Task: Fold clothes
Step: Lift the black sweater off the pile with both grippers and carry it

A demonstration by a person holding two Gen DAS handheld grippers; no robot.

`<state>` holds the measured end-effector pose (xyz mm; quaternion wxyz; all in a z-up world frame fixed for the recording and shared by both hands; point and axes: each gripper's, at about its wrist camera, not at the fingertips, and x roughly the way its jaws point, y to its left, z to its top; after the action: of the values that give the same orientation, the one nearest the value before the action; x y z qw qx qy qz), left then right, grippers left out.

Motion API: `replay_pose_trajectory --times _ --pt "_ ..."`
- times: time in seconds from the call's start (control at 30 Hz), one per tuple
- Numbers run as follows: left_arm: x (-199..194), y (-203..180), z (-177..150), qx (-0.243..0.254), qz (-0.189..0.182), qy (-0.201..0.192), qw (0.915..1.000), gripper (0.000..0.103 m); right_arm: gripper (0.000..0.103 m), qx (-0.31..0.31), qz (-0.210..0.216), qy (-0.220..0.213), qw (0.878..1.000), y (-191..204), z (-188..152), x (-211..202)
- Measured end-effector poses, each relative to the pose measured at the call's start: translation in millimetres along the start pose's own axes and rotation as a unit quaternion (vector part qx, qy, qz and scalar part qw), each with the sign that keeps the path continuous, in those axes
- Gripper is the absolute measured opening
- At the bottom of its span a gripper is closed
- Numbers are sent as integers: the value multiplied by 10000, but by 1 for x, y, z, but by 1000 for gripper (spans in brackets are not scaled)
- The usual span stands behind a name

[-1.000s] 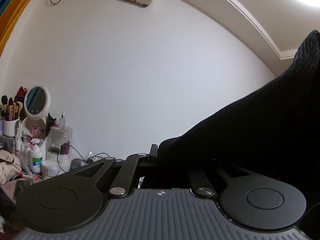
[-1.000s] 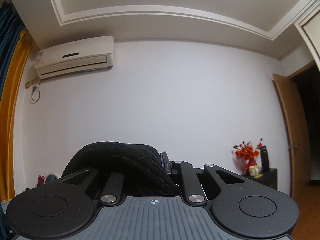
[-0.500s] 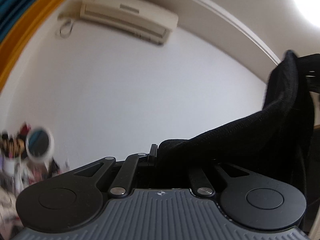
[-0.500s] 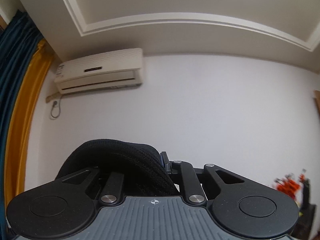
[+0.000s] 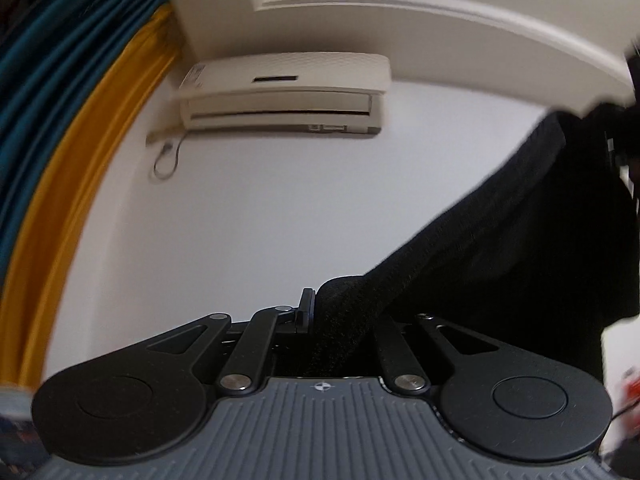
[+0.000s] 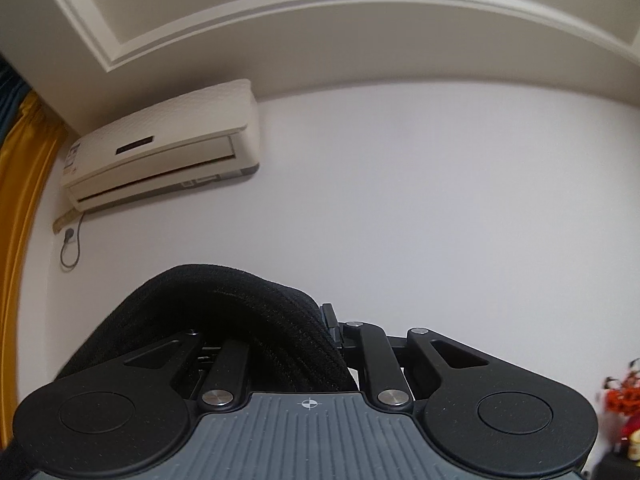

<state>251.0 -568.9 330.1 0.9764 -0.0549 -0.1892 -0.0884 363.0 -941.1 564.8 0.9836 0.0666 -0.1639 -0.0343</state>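
Observation:
A black knitted garment [image 5: 500,232] stretches from my left gripper [image 5: 316,312] up toward the right edge of the left wrist view. That gripper is shut on one edge of it, and the cloth hides the right finger. In the right wrist view my right gripper [image 6: 320,320] is shut on a thick bunched fold of the same black garment [image 6: 224,304], which bulges over the left finger and droops to the lower left. Both grippers point up at the wall and ceiling. At the far upper right of the left wrist view a dark shape meets the cloth, too blurred to identify.
A white air conditioner [image 5: 284,92] [image 6: 160,144] hangs high on the white wall. Yellow and teal curtains [image 5: 68,152] run down the left side. Red flowers [image 6: 620,396] stand at the lower right of the right wrist view. Ceiling moulding [image 6: 320,4] arcs overhead.
Both grippers have risen and tilted upward while holding the garment. The dressing table clutter and the door have dropped out of sight; the air conditioner sits lower and larger in both views.

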Motion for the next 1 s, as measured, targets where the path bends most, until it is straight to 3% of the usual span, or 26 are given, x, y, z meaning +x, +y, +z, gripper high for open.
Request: replay_pose_trajectory --times 0.07,0.17,0.33,0.43,0.53,0.57,0.63,0.7,0.87,1.0 --pt "25 -46 -23 105 146 92 9998 7 13 -114 102 71 9999 -42 -5 30" --pt "64 -107 -70 138 225 420 9988 7 13 -763 88 295 9966 -117 -32 71" --pt "77 -201 -197 185 40 1272 9917 7 13 -1203 -43 1129 9863 -272 -139 109" --pt "62 -251 -286 405 -228 2180 9748 7 13 -1064 -180 2120 9713 -364 -229 110" --pt "36 -297 -358 877 -820 2927 9486 7 12 -938 -616 2916 9499 -445 -321 84" --pt "26 -309 -370 1064 -1022 3013 9421 7 12 -927 -795 3134 9417 -471 -352 72" --pt "8 -327 -385 1331 -1444 3144 9288 7 12 -740 -1077 3247 9368 -512 -390 36" --pt "-4 -333 -383 1439 -1748 3132 9223 7 12 -426 -1344 3229 9359 -542 -406 -1" --pt "2 -336 -357 1444 -2023 2831 9263 8 13 147 -1474 3113 9387 -576 -394 -63" --pt "40 -335 -360 1138 -1978 2894 9296 8 13 155 -1548 3139 9366 -584 -390 -60"
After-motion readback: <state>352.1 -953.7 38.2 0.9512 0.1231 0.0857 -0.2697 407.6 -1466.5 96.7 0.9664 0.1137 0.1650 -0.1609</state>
